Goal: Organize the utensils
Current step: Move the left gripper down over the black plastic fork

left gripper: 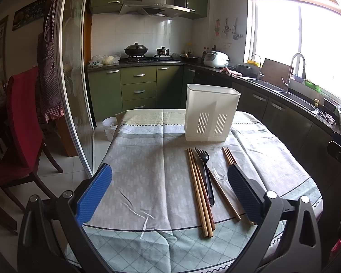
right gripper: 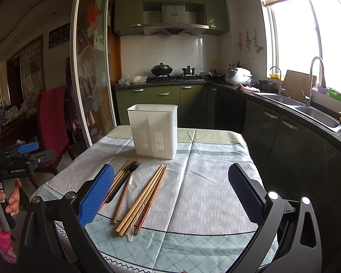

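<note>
A white plastic utensil caddy (right gripper: 153, 130) is stood upright at the far end of the table, on a pale patterned tablecloth (right gripper: 204, 193). Its open top faces up and slotted drain vents are cut low in its front wall. A moulded ridge between the vents suggests two compartments, though the inside is not shown. Placed so, it is judged to be the destination for the loose utensils.

The utensils are laid flat in a loose row just in front of the caddy, apart from it, with their lengths running roughly toward the table's near edge. A group of wooden chopsticks (left gripper: 199, 195) is seen beside a black plastic fork (left gripper: 205, 170), whose tines point toward the caddy. A clear plastic spoon (right gripper: 132, 193) is laid among them, and more chopsticks (right gripper: 145, 200) lie alongside, one with a reddish end. Several pieces touch or overlap, so singling one out is judged to need care.

Both tools are held above the near edge of the table. The left gripper (left gripper: 170, 193) is held with its blue-padded fingers spread wide and nothing between them, the utensils lying below its right-hand finger. The right gripper (right gripper: 170, 195) is likewise spread and empty. No utensil appears to have been placed in the caddy yet.
</note>
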The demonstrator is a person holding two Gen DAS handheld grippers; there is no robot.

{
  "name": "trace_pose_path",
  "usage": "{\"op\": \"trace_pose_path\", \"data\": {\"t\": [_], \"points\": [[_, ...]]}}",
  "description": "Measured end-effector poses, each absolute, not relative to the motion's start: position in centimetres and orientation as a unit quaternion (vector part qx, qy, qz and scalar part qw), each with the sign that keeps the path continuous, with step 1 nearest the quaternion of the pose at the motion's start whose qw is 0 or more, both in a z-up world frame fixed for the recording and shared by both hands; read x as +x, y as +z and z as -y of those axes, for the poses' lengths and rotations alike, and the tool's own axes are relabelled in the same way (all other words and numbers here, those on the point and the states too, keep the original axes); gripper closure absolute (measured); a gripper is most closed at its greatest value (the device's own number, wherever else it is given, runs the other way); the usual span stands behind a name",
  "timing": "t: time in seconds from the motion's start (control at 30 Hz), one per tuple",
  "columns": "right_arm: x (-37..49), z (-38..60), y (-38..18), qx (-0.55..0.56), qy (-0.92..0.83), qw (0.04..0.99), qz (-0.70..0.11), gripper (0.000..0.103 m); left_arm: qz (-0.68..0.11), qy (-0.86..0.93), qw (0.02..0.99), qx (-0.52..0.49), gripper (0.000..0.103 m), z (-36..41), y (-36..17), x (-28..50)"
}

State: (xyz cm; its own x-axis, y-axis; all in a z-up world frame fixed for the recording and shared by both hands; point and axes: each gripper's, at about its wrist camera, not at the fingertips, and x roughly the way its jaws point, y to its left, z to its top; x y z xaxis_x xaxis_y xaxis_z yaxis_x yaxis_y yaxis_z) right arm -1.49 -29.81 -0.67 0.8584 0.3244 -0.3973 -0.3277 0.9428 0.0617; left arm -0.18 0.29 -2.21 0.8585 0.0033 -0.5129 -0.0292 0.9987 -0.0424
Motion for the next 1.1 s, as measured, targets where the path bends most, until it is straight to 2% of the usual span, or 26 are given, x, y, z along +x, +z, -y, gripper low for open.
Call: {"op": "trace_pose_path", "data": {"t": [0.27,0.47,0.8,1.0,1.1], "points": [[-1.2,30.2,-1.4,-0.005,0.169,0.963,-0.209,0.004,-0.269,0.008,0.963,-0.024,0.006,-0.3,-2.3,-0.1],[0.8,30.7,-3.1,0.002,0.172,0.955,-0.243,0.004,-0.305,0.003,0.952,-0.01,0.006,0.6,-2.5,2.5],[6.9,33.4,-5.1,0.044,0.154,0.935,-0.318,0.004,-0.452,-0.049,0.891,-0.006,0.006,4.6,-6.1,12.2],[8.4,34.0,-6.3,0.056,0.155,0.927,-0.336,0.004,-0.51,-0.077,0.856,-0.019,0.006,6.3,-8.1,16.3],[8.8,34.0,-6.7,0.055,0.16,0.924,-0.343,0.004,-0.529,-0.082,0.845,-0.016,0.011,6.9,-8.7,17.2]]}}
